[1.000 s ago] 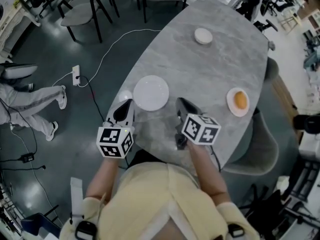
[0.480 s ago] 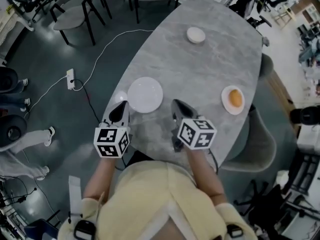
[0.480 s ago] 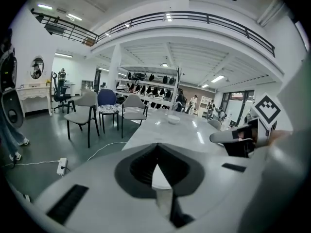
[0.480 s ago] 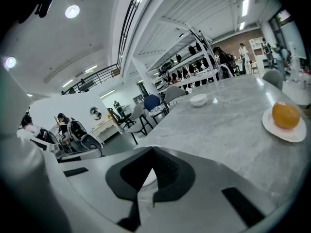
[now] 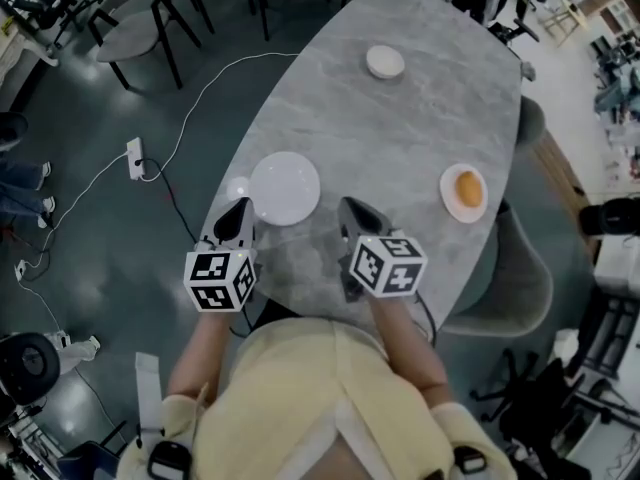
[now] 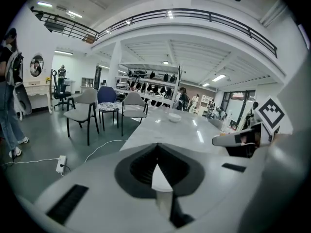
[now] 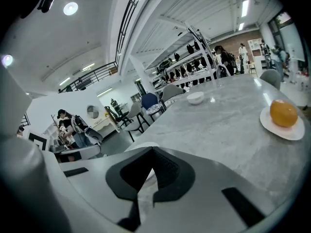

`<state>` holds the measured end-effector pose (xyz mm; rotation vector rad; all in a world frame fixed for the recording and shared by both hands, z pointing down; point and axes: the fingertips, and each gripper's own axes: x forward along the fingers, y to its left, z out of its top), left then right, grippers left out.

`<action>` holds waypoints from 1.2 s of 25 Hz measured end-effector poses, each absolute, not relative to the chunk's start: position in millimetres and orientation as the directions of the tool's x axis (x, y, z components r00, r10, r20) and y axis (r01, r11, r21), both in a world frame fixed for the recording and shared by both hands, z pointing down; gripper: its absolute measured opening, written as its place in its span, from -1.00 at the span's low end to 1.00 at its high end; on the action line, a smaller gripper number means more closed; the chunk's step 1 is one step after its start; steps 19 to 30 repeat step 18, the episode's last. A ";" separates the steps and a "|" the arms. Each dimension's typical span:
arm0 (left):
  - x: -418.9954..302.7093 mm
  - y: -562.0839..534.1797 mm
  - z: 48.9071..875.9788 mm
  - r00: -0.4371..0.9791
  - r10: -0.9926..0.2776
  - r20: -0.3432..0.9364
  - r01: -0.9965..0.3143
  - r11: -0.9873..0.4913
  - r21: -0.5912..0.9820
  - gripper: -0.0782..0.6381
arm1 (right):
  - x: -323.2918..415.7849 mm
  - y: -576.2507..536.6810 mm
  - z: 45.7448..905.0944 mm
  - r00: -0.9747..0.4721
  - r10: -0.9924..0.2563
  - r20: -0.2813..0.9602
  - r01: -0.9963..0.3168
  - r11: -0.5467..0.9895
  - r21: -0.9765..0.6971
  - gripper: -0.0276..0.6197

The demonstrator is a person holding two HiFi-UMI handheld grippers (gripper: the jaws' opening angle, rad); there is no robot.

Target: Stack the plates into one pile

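Right gripper [image 5: 352, 211] and left gripper [image 5: 237, 213], each with jaws closed on nothing, hang over the near edge of the grey marble table [image 5: 400, 138]. The large round white plate [image 5: 285, 188] lies between their tips.

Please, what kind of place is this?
Probably a large showroom or open workspace: a mezzanine railing overhead, display shelves along the back wall, and chairs beside the long grey table.
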<state>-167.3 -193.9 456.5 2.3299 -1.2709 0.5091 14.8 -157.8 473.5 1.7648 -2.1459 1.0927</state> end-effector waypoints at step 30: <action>-166.5 -191.8 471.2 0.498 -0.663 0.559 -0.861 -0.458 0.222 -0.77 | 22.7 -155.5 486.5 -0.282 -0.768 0.575 -0.913 0.032 -0.406 -0.91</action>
